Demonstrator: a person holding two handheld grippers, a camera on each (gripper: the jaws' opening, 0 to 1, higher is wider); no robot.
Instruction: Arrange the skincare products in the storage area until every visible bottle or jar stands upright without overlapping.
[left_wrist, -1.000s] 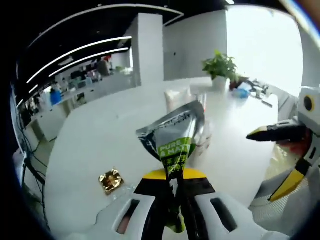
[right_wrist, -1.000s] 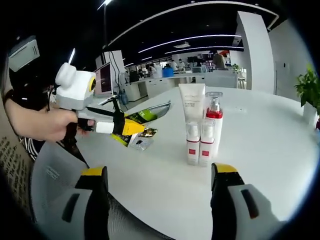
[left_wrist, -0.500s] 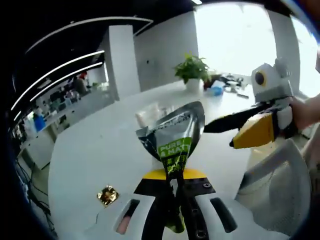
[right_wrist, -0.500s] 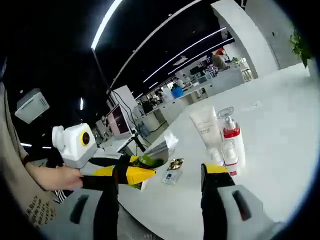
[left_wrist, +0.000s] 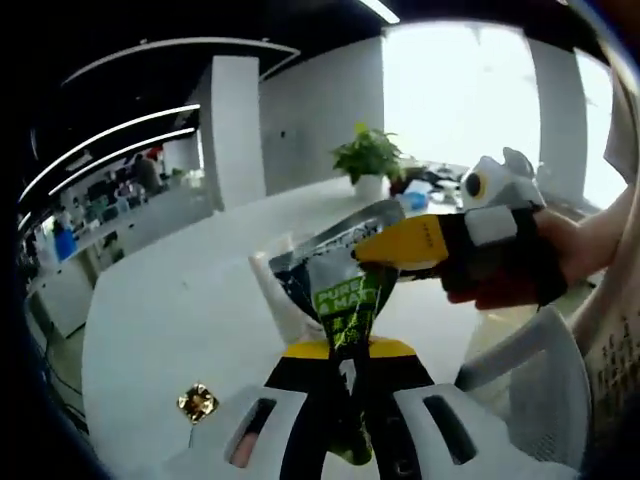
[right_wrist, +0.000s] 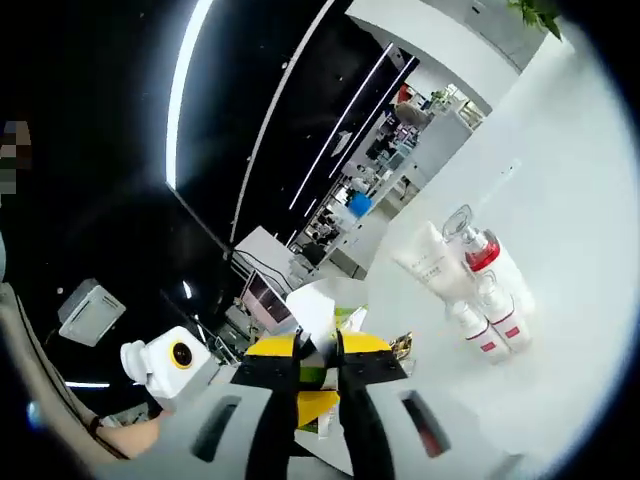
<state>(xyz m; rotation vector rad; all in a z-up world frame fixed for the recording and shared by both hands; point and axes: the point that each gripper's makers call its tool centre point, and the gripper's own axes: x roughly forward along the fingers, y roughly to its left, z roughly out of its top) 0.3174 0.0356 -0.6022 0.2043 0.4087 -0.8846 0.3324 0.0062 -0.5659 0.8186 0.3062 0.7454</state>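
The left gripper (left_wrist: 348, 375) clenches the lower end of a crinkled silver-and-green foil sachet (left_wrist: 340, 280). The right gripper (right_wrist: 322, 362) pinches its upper edge. White bottles with red labels (right_wrist: 482, 300) stand upright on the white table (right_wrist: 560, 200) beyond the right gripper.

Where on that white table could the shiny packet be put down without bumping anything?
Bare tabletop lies between the gold square and the plant. It is crowded where the white tube and pump bottles cluster.

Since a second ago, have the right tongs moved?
Yes. The right tongs came in from beside the white table and closed on the sachet.
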